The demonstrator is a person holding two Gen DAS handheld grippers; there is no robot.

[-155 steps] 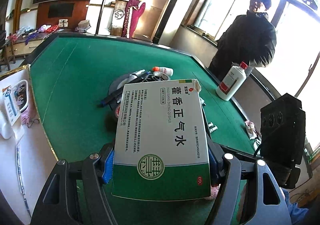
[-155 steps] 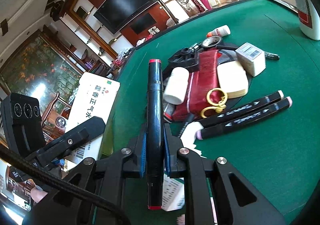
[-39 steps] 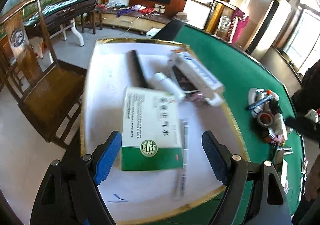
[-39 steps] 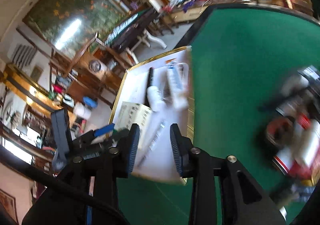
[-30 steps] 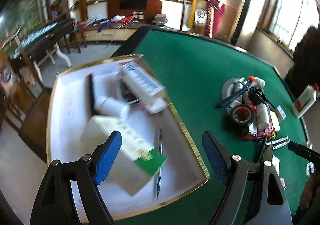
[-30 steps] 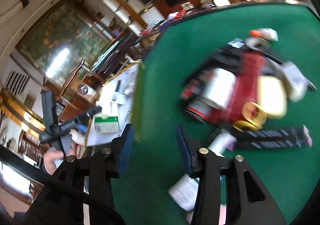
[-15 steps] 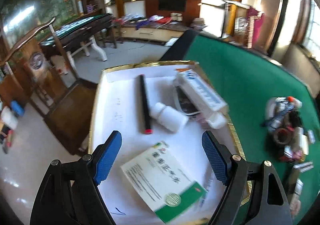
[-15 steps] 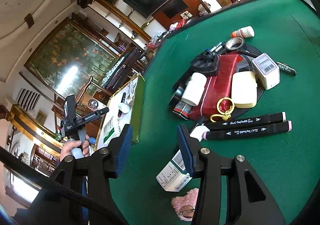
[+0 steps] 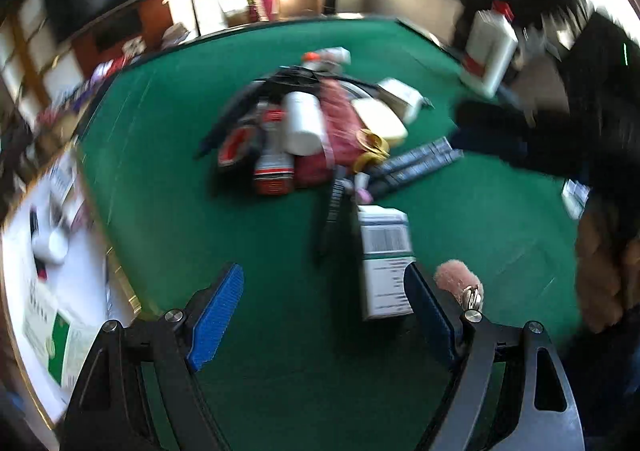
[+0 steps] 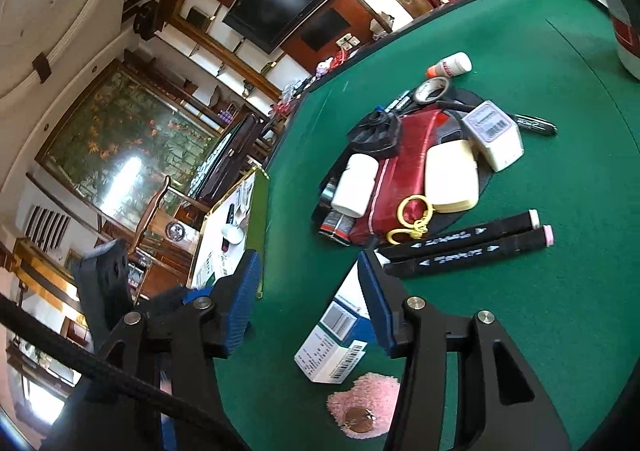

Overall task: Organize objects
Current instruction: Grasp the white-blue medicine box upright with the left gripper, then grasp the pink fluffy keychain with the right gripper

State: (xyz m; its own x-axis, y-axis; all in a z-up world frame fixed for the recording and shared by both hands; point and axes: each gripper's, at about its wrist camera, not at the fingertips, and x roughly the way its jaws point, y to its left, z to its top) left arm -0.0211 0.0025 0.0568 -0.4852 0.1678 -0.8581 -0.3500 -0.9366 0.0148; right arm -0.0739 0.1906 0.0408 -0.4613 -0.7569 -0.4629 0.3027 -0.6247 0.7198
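1. Left tool (image 9: 322, 305) is spread wide over the green bench (image 9: 256, 219) with nothing between its blue pads. The small white-and-green box (image 9: 384, 263) lies flat just ahead of its right pad, not touching as far as I can tell. The view is blurry.
2. Right tool (image 10: 308, 299) is roughly half open and empty too. That same box (image 10: 332, 339) sits just below and beside its right pad.
3. Going off the box as landmark: pink fluffy keychain (image 10: 366, 405) right next to it, two black markers (image 10: 468, 243) just beyond it, then the pile with the red pouch (image 10: 404, 163) and white bottle (image 10: 356, 185) further on.
4. Gold-rimmed white tray (image 9: 48, 291) is well off to the left of the box, with a bigger green-and-white box (image 9: 60, 343) in it.
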